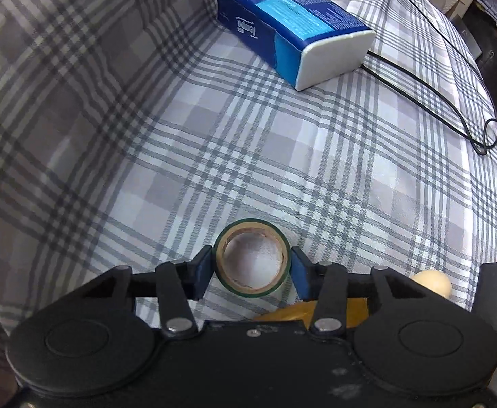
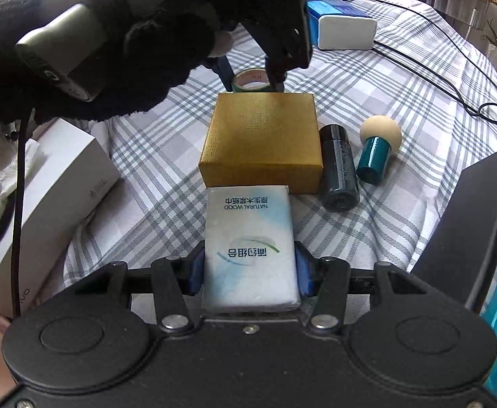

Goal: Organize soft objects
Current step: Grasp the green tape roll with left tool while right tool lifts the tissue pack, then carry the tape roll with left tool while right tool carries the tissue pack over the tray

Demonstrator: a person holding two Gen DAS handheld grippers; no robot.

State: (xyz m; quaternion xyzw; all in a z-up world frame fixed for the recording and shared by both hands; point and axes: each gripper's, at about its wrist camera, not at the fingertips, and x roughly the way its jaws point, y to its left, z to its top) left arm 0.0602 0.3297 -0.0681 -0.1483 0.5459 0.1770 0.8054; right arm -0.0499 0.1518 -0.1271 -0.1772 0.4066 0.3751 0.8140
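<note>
Both grippers loaded, sorting barely begun
Left gripper fingers clamp the tape roll on the bed; right gripper fingers pinch the tissue pack; blue tissue packet apart, apparently unsorted.

Between the right jaws sits a white, soft plastic-wrapped tissue pack; upside down toward the camera it reads "NATURAL WOOD" with Chinese characters beside it and larger Chinese characters nearer the jaws. Well beyond the left jaws lies a blue plastic-wrapped brick of tissues with "Tempo" on its side; its finer print is too small to read. The dark cylindrical bottle carries unreadable lettering.
</note>
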